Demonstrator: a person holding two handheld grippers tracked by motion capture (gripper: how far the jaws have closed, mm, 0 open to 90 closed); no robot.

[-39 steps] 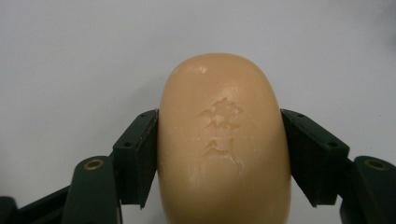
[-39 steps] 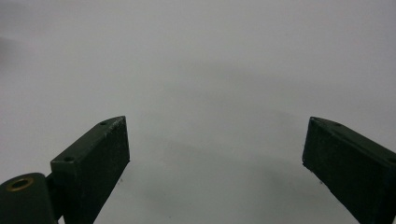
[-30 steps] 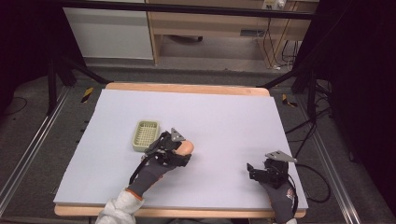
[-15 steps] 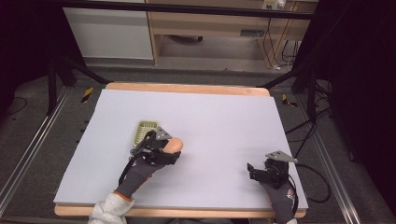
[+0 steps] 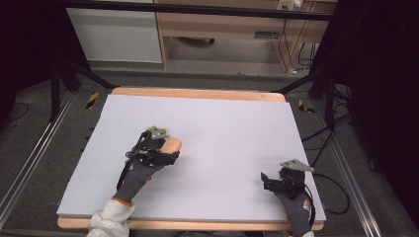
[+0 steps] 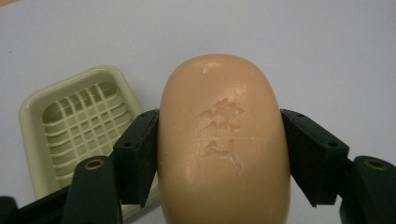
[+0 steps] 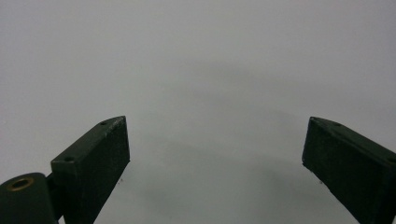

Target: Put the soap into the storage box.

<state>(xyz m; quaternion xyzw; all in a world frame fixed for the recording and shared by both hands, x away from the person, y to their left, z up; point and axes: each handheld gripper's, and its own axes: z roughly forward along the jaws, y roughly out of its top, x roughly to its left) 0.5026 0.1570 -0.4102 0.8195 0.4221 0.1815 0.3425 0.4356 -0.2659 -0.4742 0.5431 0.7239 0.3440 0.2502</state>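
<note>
A peach-coloured oval soap bar point(image 6: 223, 140) with stamped characters is clamped between the jaws of my left gripper point(image 6: 219, 135), which is shut on it. Just left of and below the soap lies a pale green soap dish point(image 6: 77, 135) with a slotted grid bottom, nothing in it. From the high view the left gripper point(image 5: 165, 148) hovers left of the table's middle, the soap point(image 5: 173, 144) poking out at its right, and the dish is hidden under the hand. My right gripper point(image 5: 268, 178) rests near the front right corner, open; its jaws point(image 7: 215, 144) hold nothing.
The light grey table top point(image 5: 227, 128) has a wooden rim point(image 5: 197, 94) along its far side. Cables point(image 5: 341, 197) trail off the right edge. Metal rails point(image 5: 29, 163) run along the floor at both sides, and cabinets stand behind.
My left gripper has carried the soap leftward and slightly away from me, ending above the soap dish and covering it in the high view. The right gripper has stayed put.
</note>
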